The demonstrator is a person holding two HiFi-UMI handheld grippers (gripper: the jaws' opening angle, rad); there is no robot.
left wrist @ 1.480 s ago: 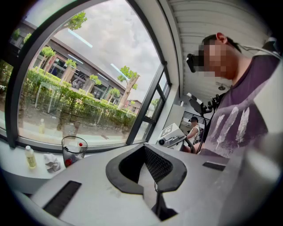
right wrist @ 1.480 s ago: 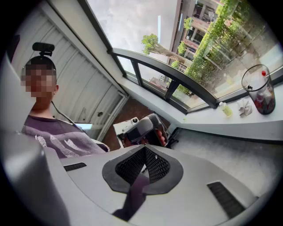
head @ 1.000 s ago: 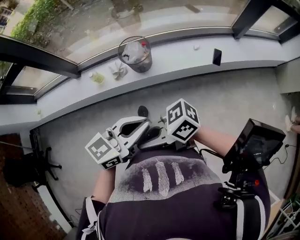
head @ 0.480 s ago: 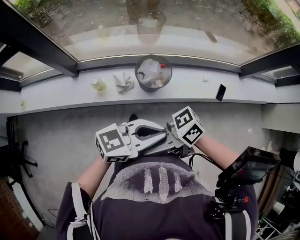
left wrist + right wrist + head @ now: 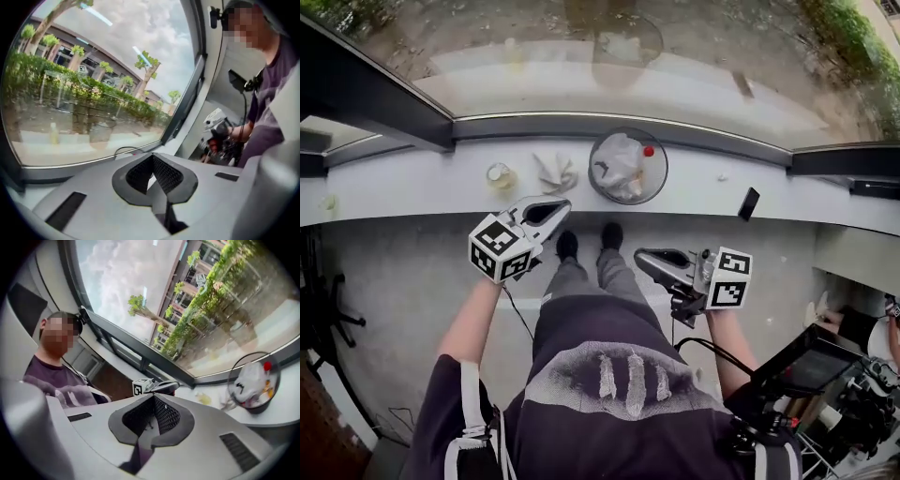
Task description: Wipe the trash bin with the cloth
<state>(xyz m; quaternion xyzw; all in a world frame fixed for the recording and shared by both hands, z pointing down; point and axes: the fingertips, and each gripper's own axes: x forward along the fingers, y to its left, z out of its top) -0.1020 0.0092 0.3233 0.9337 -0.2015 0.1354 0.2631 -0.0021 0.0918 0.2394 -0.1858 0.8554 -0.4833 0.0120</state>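
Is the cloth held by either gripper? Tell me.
No, the cloth lies on the sill beside the trash bin, apart from the shut left gripper and right gripper.

A round clear trash bin [image 5: 663, 178] holding white waste is standing upright ahead, between the left tool [image 5: 558, 203] and right tool [image 5: 642, 256]. A crumpled pale cloth [image 5: 555, 173] is lying just beyond the left tool.

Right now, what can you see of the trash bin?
The trash bin is round, dark and open-topped, and it stands upright on the white window ledge. Inside lie crumpled white material and a small red item. A crumpled cloth lies to its left, apart from it.
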